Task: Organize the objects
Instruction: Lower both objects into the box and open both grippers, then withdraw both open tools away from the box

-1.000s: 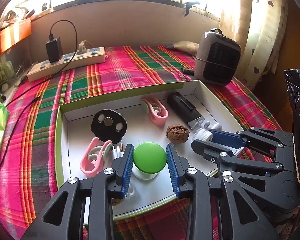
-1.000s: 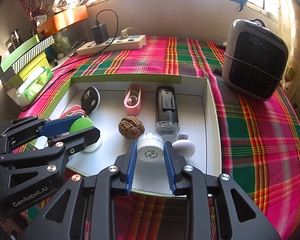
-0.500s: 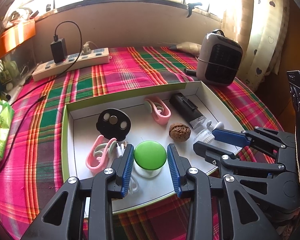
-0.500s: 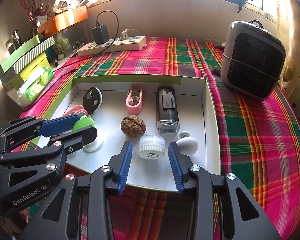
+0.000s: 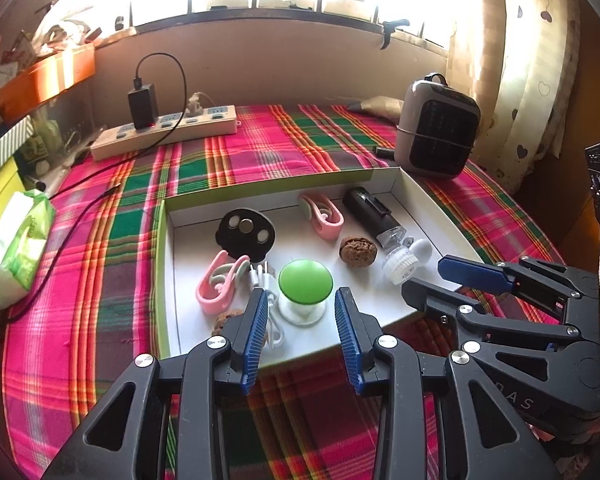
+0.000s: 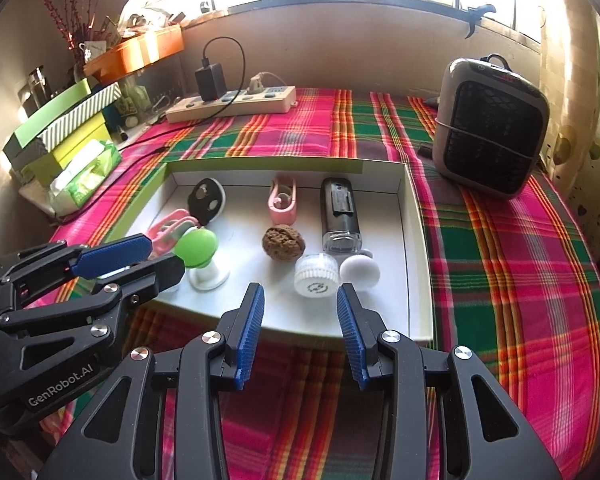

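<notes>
Sunlit windows run behind a table under a pink-and-green plaid cloth (image 6: pixel 500 264), where my shallow white tray (image 6: pixel 414 240) with green outer walls sits. Inside it, the green-domed button (image 5: pixel 305 281) on its white base stands near the tray's front edge, towards the front left corner. The white round brush head (image 6: pixel 315 275) lies on its side near the front right corner, bristle face turned to me, with a white oval piece (image 6: pixel 360 267) touching its right. Behind them lie a walnut (image 6: pixel 283 242), a black cylinder with a clear end (image 6: pixel 339 212) along the right wall, a pink clip (image 6: pixel 283 199) by the back wall and a black disc (image 6: pixel 206 201) towards the back left corner.

My left gripper (image 5: pixel 301 322) tilts downward over the front edge, its jaws have just been opening, blue pads either side of the green button without touching it. My right gripper (image 6: pixel 300 320) points down at a similar slant; its jaws have just been opening and now stand apart, holding nothing, the brush head lying free just beyond the tips.
</notes>
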Available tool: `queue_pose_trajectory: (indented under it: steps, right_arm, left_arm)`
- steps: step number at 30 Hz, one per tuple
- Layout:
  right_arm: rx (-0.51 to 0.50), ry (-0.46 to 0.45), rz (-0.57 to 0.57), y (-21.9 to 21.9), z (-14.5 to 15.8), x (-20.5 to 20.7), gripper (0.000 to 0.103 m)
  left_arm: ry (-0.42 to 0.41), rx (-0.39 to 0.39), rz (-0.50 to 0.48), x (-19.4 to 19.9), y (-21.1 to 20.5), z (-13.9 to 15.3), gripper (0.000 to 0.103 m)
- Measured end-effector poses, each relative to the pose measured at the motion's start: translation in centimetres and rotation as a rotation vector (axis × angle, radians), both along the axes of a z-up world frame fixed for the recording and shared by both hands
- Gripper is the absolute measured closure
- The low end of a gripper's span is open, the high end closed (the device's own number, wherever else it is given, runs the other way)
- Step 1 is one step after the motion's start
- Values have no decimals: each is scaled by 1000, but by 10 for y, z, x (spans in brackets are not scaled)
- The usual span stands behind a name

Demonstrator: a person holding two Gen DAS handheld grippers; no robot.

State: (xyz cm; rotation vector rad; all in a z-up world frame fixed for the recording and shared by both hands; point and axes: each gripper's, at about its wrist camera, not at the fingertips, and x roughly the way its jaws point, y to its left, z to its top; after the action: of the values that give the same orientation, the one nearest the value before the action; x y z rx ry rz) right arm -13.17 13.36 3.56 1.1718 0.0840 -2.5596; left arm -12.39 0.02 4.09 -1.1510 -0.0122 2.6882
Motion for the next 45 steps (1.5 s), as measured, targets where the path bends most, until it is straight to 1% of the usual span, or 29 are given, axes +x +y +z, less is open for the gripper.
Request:
queue_pose_trajectory:
  steps: [6,10,15,18,21,23,25,32,35,37,45]
  right_arm:
    - [-9,27,-2,-1,6,19,62]
    - [-23,28,-2,-1,4,31,61]
    - [-11,11,1,-6,-3,41,61]
    - [-7,-2,5,-7,-8,47,61]
    - [2,-16,-7,-6,-14,51,61]
    - [0,-27,-10,-4,-17,53,61]
    - [7,-30,-14,-3,-19,56,61]
    - [22,-49,-28,1,-28,66,61]
    - [34,-42,-26,1,-29,71,57]
    - [33,-40,-17,1,-29,74,54]
    - [53,-30,-27,1,-30,84,53]
  left_arm:
    - [5,-7,49,19,-5,2,70]
    - [15,-23,71,32,-6,1,70]
    - [3,-60,104,45,-5,-8,70]
    - [-15,-60,110,51,-6,-14,70]
    - [-23,-82,117,57,-5,-19,70]
    - [-37,-69,123,61,-7,-24,70]
    - [-53,-76,134,63,-7,-28,70]
    - [-59,-91,151,71,-8,-32,70]
    - [-78,-91,160,73,-8,-36,70]
    - [-74,-97,159,75,-7,-36,70]
    - [-66,-88,166,83,-6,-37,69]
